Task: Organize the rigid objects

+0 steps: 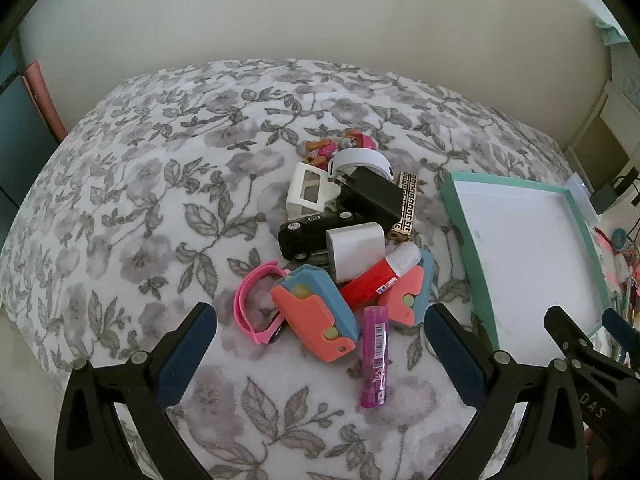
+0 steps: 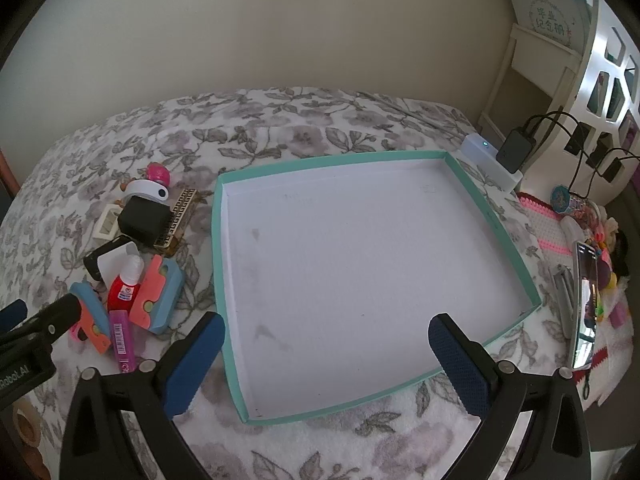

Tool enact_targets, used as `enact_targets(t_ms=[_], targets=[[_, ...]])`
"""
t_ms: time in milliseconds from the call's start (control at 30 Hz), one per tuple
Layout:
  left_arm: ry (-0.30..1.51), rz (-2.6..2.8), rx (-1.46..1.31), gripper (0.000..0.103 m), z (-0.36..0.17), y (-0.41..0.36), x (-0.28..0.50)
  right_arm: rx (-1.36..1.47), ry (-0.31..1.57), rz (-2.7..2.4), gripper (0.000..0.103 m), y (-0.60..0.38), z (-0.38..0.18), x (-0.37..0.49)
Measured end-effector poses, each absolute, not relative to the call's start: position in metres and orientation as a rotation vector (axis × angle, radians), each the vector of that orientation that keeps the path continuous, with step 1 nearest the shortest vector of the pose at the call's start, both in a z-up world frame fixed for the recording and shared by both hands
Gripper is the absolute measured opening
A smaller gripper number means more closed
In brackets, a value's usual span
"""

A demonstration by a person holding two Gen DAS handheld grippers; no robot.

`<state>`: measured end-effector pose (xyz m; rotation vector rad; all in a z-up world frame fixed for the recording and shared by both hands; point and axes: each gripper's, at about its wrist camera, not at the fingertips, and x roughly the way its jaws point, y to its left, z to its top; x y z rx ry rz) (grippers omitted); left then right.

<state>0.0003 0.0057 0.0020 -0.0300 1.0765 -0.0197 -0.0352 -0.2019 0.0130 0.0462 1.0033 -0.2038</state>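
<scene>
A pile of small objects lies on the floral blanket: a purple tube (image 1: 375,356), a red glue bottle (image 1: 380,276), two coral-and-blue holders (image 1: 316,312), a pink band (image 1: 256,304), a black toy car (image 1: 308,232), a white charger (image 1: 356,250), a black charger (image 1: 372,196) and a pink figurine (image 1: 340,146). My left gripper (image 1: 320,356) is open just in front of the pile. A teal-rimmed white tray (image 2: 218,248) lies to the pile's right. My right gripper (image 2: 326,364) is open over the tray's near edge. The pile also shows in the right wrist view (image 2: 136,260).
The blanket (image 1: 140,200) covers a raised surface against a cream wall. Right of the tray are a phone (image 2: 586,304), a white box with a plugged charger (image 2: 492,160), cables, small colourful items and a white shelf (image 2: 600,80).
</scene>
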Motion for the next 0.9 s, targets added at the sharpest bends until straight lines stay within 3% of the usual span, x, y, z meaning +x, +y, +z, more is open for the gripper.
enact_targets(t_ms=[900], targets=[[1.09,0.0,-0.041,0.103,-0.0013,0.0118,0.0026,0.033,1.007,-0.204,0.103,-0.201,0.011,-0.0345]])
